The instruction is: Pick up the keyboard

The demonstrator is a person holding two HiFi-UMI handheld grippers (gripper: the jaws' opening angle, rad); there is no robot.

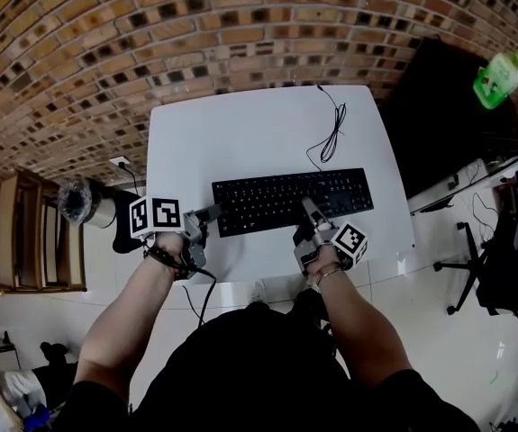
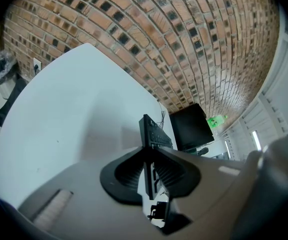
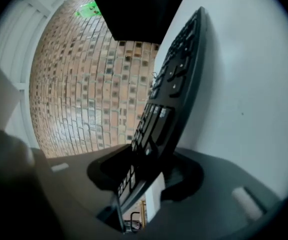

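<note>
A black keyboard (image 1: pixel 290 201) lies flat on the white table (image 1: pixel 240 133), its cable (image 1: pixel 332 131) trailing toward the far edge. My left gripper (image 1: pixel 212 214) is at the keyboard's left end. In the left gripper view the keyboard (image 2: pixel 154 131) runs edge-on between the pads, and the left gripper (image 2: pixel 149 170) is shut on it. My right gripper (image 1: pixel 311 211) reaches over the keyboard's near edge, right of its middle. In the right gripper view the keyboard (image 3: pixel 179 84) sits between the jaws of the right gripper (image 3: pixel 146 174). A white sliver of table shows between its underside and the right-hand pad.
A brick wall stands behind the table. A black desk (image 1: pixel 448 115) with a green bottle (image 1: pixel 498 77) is at the right, and an office chair (image 1: pixel 484 259) stands near it. A wooden shelf (image 1: pixel 38 232) and a bin (image 1: pixel 83 203) stand at the left.
</note>
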